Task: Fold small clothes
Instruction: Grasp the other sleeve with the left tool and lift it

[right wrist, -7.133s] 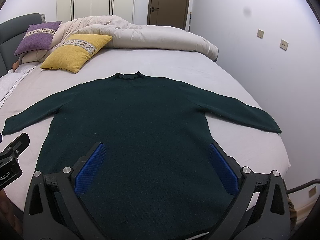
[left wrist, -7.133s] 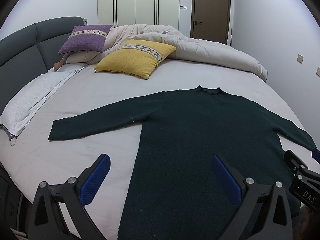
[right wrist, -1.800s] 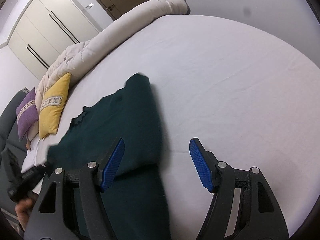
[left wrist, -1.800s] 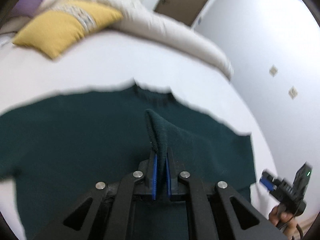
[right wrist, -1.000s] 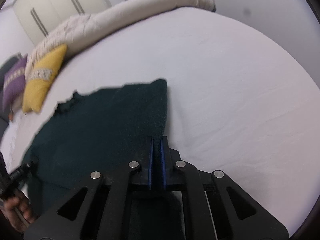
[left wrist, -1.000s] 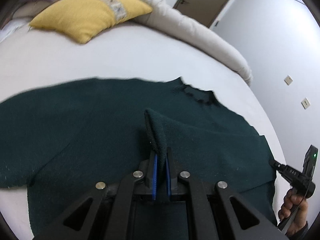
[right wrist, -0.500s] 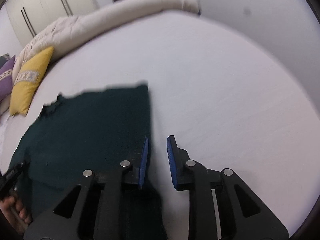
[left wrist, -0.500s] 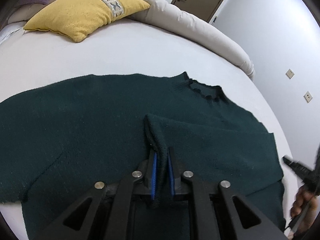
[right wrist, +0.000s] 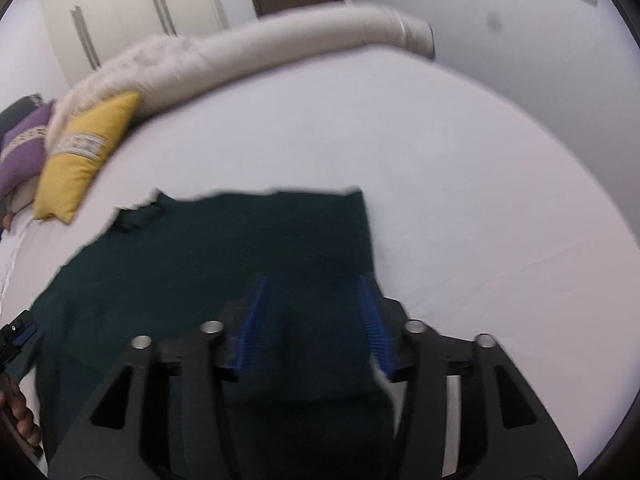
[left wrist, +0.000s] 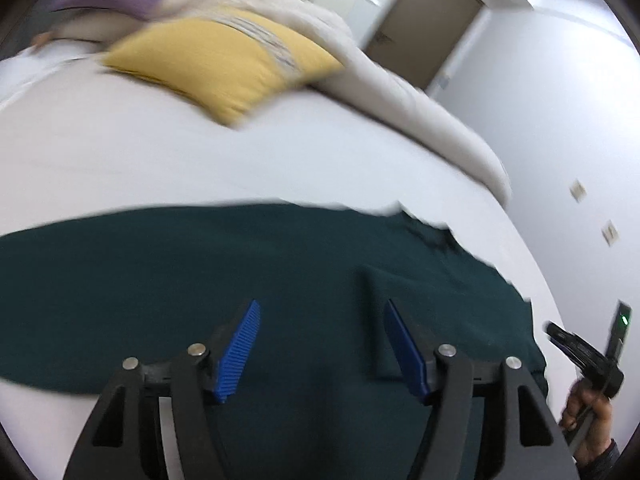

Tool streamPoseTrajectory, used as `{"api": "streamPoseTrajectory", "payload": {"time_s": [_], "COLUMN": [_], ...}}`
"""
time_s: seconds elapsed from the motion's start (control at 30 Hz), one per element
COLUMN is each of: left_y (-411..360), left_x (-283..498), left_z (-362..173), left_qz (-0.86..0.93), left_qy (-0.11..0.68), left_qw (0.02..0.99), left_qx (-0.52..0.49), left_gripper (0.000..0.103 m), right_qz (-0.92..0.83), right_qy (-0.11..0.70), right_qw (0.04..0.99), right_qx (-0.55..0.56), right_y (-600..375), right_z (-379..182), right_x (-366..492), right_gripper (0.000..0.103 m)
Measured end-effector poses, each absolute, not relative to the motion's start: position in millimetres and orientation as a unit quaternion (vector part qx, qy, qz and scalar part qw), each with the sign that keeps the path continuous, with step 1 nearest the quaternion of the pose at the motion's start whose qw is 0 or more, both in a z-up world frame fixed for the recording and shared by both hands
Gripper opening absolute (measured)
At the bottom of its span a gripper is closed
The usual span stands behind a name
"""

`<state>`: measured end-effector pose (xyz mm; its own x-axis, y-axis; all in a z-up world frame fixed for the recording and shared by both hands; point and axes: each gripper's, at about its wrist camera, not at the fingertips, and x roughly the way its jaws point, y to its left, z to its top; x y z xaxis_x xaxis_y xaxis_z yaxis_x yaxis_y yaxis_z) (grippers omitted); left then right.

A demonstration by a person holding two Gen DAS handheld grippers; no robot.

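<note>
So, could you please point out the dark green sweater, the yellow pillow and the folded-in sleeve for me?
dark green sweater [left wrist: 160, 264]: left wrist view, on its body.
yellow pillow [left wrist: 224, 60]: left wrist view, on its face.
folded-in sleeve [left wrist: 448, 312]: left wrist view, on its upper layer.

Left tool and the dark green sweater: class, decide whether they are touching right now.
Cannot tell. In the left wrist view the left tool is open above the sweater, nothing pinched between its pads, but blur and the steep angle hide any gap or contact underneath.

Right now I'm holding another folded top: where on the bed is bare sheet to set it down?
Bare sheet lies right of the dark green sweater, up to the rolled duvet. Another strip runs between the sweater and the yellow pillow. The head end is crowded with pillows.
</note>
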<state>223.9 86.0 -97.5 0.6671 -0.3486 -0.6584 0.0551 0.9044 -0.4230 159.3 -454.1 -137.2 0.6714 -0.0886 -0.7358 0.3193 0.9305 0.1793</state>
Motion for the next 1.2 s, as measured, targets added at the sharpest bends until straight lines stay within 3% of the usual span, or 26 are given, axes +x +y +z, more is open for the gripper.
{"api": "streamPoseTrajectory", "payload": {"time_s": [0.07,0.33,0.43,0.53,0.67,0.7,0.8,1.0,1.2], "left_y": [139.2,361.8,398.5,415.1,393.4,389.1,390.7,333.3,188.7], "left_x": [206.1,126.7,117.7,108.0,121.4,126.5,132.3,134.1,163.4], "left_z": [-95.2,-127.3,-145.0,-142.9,-150.2,-149.2,-149.1,-97.5,-39.6], "left_qz": [-0.071,0.189,0.204,0.22,0.213,0.21,0.189,0.136,-0.008], "left_qy": [0.38,0.357,0.363,0.338,0.371,0.378,0.385,0.348,0.334], "left_qw": [0.898,0.865,0.848,0.84,0.848,0.852,0.846,0.879,0.917], "left_qx": [-0.21,-0.297,-0.328,-0.363,-0.313,-0.295,-0.317,-0.295,-0.219], "left_gripper": [0.067,0.07,0.069,0.062,0.053,0.04,0.017,0.014,0.014], "right_qz": [-0.099,0.005,0.027,0.035,0.044,0.045,0.047,0.044,0.026], "right_qy": [0.367,0.375,0.388,0.4,0.407,0.407,0.408,0.393,0.384], "right_qw": [0.912,0.914,0.908,0.904,0.901,0.9,0.897,0.901,0.9], "right_qx": [0.153,0.155,0.154,0.148,0.144,0.146,0.161,0.178,0.206], "right_y": [-437.9,-344.0,-314.6,-290.3,-272.5,-269.8,-270.6,-292.7,-331.1], "right_z": [-120.7,-92.6,-98.6,-104.5,-112.5,-113.0,-121.2,-116.8,-118.0], "right_x": [144.4,117.0,112.4,107.0,100.3,97.2,100.8,85.9,69.6], "right_gripper": [0.072,0.072,0.072,0.072,0.072,0.072,0.072,0.072,0.072]}}
